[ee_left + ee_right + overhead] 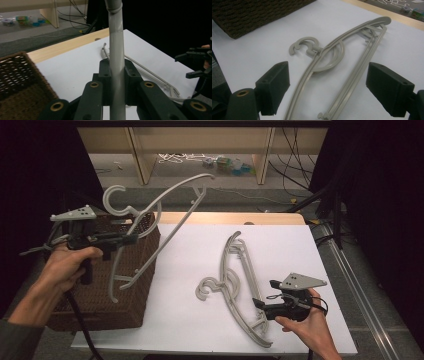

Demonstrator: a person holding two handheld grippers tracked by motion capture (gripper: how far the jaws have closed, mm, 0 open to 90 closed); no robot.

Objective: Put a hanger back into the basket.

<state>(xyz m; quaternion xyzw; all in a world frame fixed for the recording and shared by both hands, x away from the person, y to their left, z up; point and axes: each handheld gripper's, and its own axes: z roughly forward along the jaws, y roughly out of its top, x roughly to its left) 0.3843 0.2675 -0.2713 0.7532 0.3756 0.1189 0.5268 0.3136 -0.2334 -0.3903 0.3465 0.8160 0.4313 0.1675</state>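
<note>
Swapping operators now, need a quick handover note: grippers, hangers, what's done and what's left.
Left gripper: shut on the arm of a grey plastic clothes hanger, held in the air above the dark brown woven basket.
Right gripper: open, jaws either side of a second grey plastic hanger lying flat on the white tabletop, not yet gripped.
Done: first hanger lifted.
Left, probably: lower it into the basket, then grip and move the second.

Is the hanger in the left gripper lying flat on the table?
No, the left gripper holds that hanger up in the air above the basket.
</note>
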